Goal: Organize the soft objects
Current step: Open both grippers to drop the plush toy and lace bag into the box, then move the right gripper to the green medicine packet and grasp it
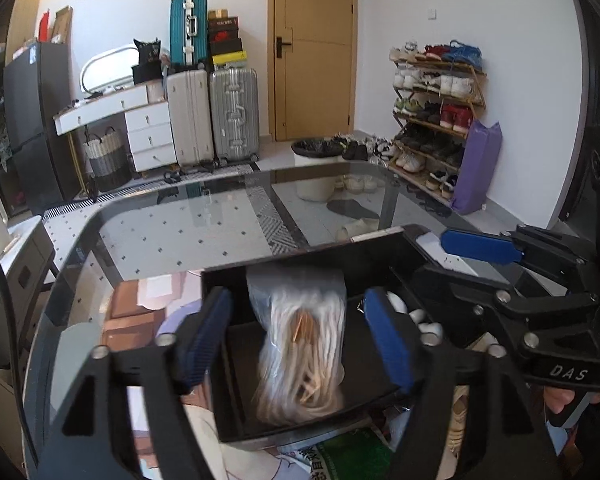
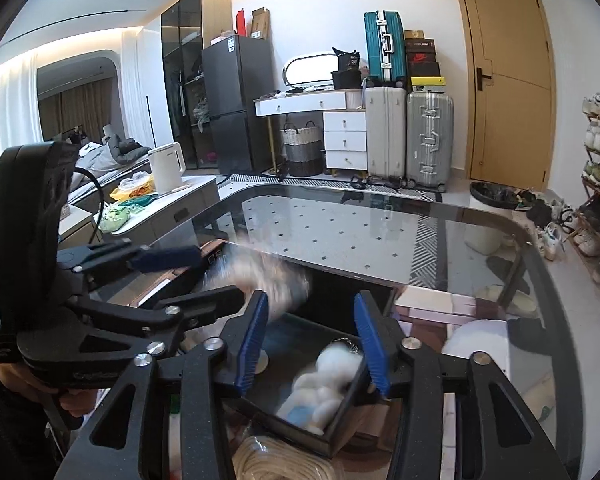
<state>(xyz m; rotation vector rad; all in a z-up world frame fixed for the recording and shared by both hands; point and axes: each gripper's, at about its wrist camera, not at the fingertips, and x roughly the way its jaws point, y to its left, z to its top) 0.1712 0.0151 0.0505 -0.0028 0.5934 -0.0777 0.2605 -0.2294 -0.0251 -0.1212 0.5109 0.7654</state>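
- The left gripper (image 1: pixel 300 336) has its fingers apart around a clear bag of cream rope (image 1: pixel 300 344), which lies in the near compartment of a black divided box (image 1: pixel 236 412) on the glass counter (image 1: pixel 188 232); the pads look clear of the bag.
- The right gripper (image 2: pixel 311 342) also has its fingers apart, above a white plush toy (image 2: pixel 324 388) lying in its own compartment, pads not pressing it.
- Judgement: the step in hand is the release. Lift each gripper straight up so no pad snags the plastic or the plush, and check that each item has settled below the box walls.
- Only the left wrist view shows the whole rope bag sharply; in the right wrist view it is a blur.
- Only the right wrist view shows the whole toy, plus a second rope bundle (image 2: pixel 276 464) at the bottom edge.
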